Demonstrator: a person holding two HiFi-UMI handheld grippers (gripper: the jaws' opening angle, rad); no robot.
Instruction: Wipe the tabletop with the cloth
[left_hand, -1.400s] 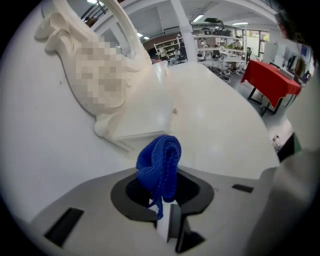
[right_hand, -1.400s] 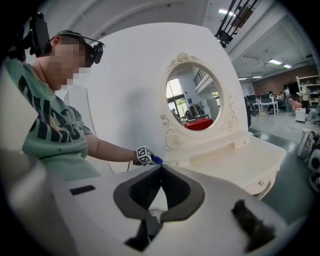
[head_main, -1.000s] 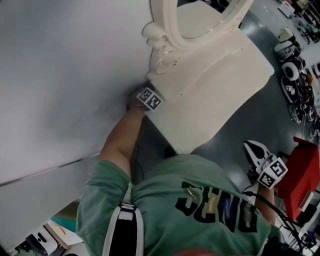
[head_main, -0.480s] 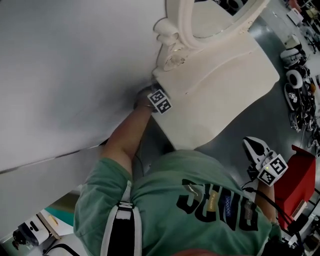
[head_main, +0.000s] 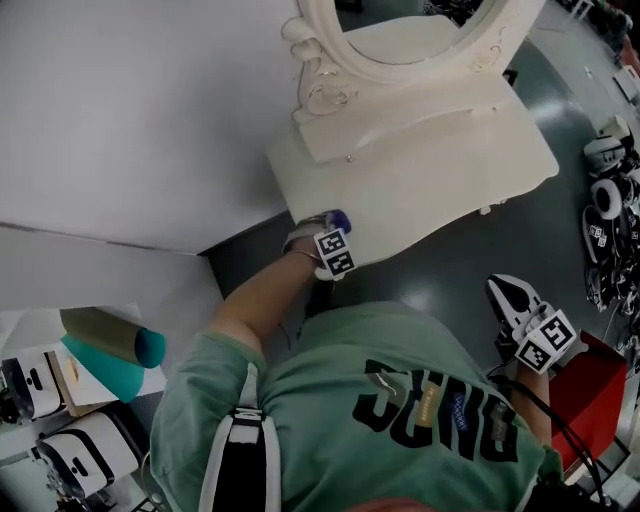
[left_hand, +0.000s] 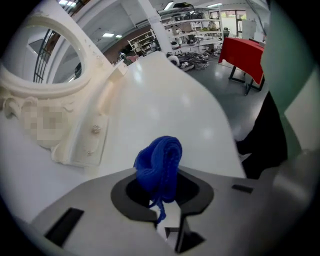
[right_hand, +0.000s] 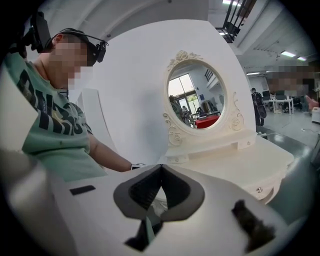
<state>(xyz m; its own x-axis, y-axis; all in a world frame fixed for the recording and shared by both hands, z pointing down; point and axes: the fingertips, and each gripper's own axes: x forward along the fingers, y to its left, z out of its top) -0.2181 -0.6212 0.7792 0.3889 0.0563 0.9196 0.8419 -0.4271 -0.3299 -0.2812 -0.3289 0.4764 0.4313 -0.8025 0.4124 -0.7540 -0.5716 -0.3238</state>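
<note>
— Closest in?
— Left gripper (left_hand: 162, 200), fingers pinching a bunched blue cloth (left_hand: 159, 167); wad poking out past the fingertips, over the near edge of the cream tabletop (left_hand: 170, 107).
— Touching it?
— Cannot tell. Best to press the wad flat, then sweep overlapping strokes away from the fingers toward the mirror frame (left_hand: 30, 90).
— Right gripper (right_hand: 159, 187)?
— Fingers pressed together, holding nothing, well apart from the tabletop. Keep clear.

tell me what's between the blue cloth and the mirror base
Only bare cream tabletop separates the bunched blue cloth from the cream mirror base, in the left gripper view.
</note>
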